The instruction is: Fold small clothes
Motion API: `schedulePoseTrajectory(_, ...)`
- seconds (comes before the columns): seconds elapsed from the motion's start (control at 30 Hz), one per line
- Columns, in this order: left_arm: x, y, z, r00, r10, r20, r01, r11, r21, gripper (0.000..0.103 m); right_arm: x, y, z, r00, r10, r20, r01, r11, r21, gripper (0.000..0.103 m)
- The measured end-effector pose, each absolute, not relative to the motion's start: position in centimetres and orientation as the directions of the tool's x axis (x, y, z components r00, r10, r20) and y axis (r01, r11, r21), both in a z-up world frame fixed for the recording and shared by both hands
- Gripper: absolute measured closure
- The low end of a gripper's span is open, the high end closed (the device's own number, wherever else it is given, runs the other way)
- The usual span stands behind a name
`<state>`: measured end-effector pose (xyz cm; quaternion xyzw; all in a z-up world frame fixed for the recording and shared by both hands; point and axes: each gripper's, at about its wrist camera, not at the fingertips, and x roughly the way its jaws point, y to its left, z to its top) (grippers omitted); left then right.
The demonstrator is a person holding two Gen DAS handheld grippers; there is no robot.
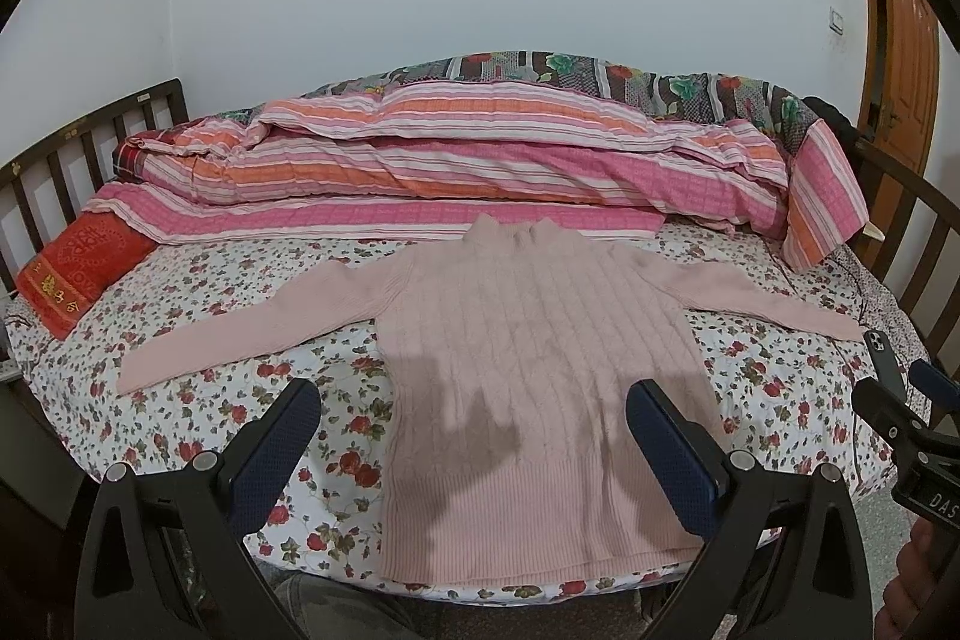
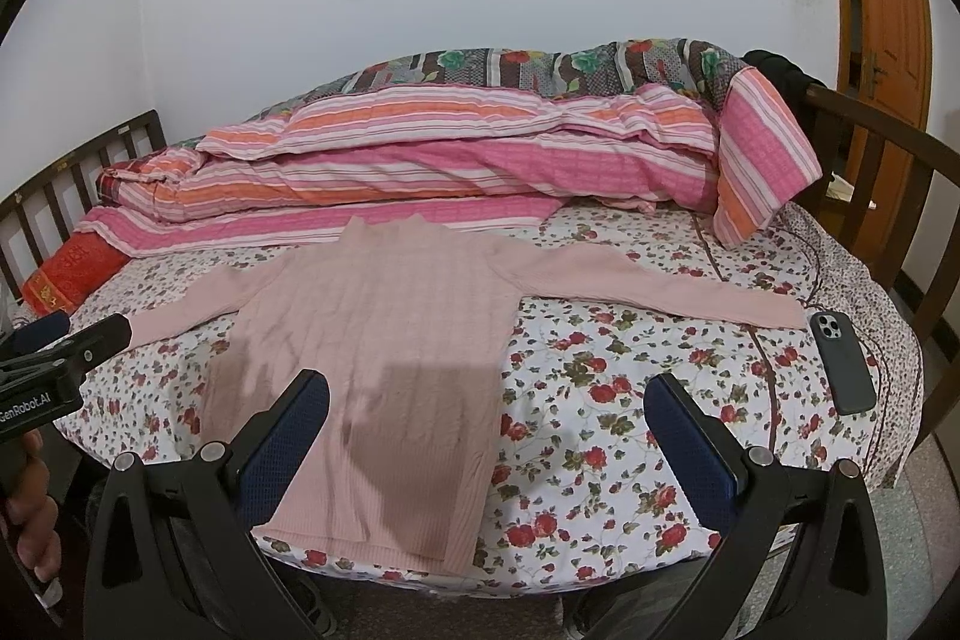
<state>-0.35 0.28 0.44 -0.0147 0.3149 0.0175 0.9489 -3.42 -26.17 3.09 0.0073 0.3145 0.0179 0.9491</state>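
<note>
A pink cable-knit sweater (image 1: 528, 370) lies flat and face up on the flowered bedsheet (image 1: 198, 400), both sleeves spread out sideways, hem toward me. It also shows in the right wrist view (image 2: 384, 358). My left gripper (image 1: 474, 418) is open and empty, held above the sweater's lower half near the bed's front edge. My right gripper (image 2: 486, 418) is open and empty, above the sweater's right hem corner and the sheet beside it. Each gripper shows at the edge of the other's view.
A rolled striped pink quilt (image 1: 468, 160) lies along the back of the bed. A red pillow (image 1: 78, 268) sits at the left. A dark phone (image 2: 843, 361) lies on the sheet near the right sleeve cuff. Wooden bed rails (image 2: 888, 148) stand at both ends.
</note>
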Motion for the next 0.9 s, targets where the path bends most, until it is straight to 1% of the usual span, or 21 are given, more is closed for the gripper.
schedulePoseTrajectory(0.9,-0.35,0.2,0.47,0.802,0.025,-0.597,-0.044,0.999,-0.017,0.001,-3.67,-25.88,3.3,0.808,0.046,-0.588,-0.04,0.999,0.024,0.0)
